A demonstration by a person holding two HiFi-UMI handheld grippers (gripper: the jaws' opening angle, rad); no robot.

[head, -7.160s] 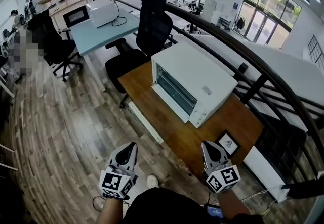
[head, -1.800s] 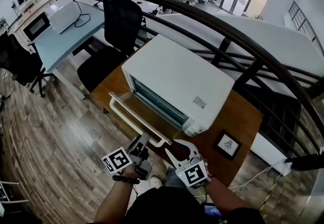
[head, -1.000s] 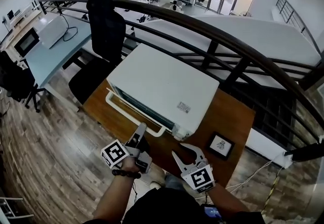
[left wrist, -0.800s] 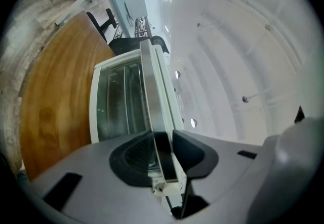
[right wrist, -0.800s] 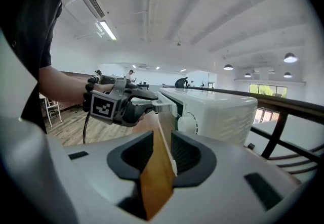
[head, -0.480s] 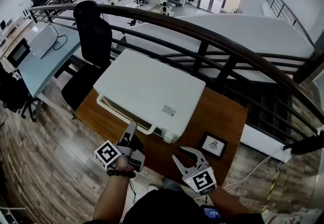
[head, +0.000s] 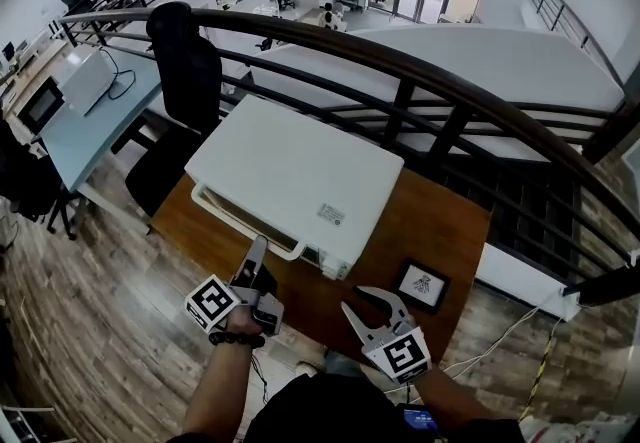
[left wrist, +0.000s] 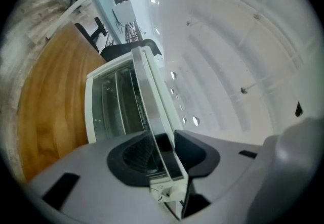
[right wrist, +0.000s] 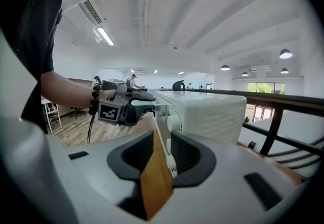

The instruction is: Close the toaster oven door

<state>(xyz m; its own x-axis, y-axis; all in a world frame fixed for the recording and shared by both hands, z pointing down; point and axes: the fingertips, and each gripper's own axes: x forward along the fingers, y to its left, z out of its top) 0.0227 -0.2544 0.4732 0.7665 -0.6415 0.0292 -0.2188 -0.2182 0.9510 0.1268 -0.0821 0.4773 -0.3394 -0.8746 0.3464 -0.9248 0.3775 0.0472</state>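
Door (left wrist: 145, 94) looks all but shut; my left jaws (left wrist: 164, 151) have just been loosening round its handle (head: 245, 221), right jaws (head: 372, 305) released.

No legible text, brand, or number in any view.

- Toaster oven (head: 300, 166), top panel: one small rectangular label (head: 331, 215), with grey print too small to read.
- Framed card (head: 421, 286), lying on the table (head: 445, 226) beside the oven: a black-and-white emblem or code pattern on white, with no characters that can be made out.
- Left marker cube (head: 211, 303) and right marker cube (head: 403, 356): square black-and-white coded patterns, no letters or digits. The left one also shows in the right gripper view (right wrist: 108, 112).
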